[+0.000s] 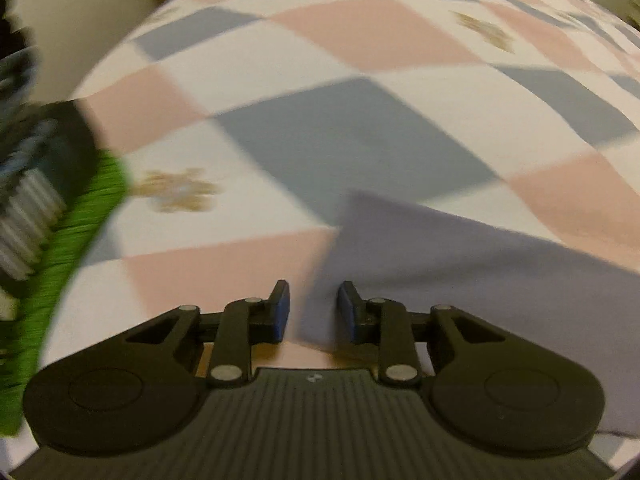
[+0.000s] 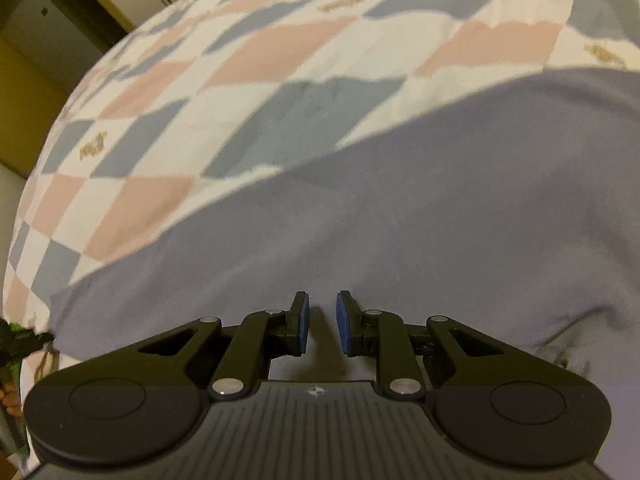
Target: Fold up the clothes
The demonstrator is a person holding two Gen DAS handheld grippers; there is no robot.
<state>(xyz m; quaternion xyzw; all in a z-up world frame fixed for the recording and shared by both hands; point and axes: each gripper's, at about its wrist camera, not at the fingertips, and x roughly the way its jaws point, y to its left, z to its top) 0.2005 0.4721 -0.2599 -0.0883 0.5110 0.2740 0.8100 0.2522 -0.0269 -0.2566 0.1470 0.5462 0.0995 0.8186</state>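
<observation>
One lavender garment (image 2: 400, 208) on checkered bedsheet (image 1: 360, 60)

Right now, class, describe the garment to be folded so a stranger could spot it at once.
A checked sheet of pink, grey-blue and white covers the bed. On it, under the right gripper, lies the garment, spread out. It is the only plain cloth there: lavender-grey, no pattern.

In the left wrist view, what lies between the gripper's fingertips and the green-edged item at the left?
Only the checkered sheet, as the left wrist view shows. The left gripper sits at the corner of the lavender garment; the green-edged item lies apart at the left.
</observation>
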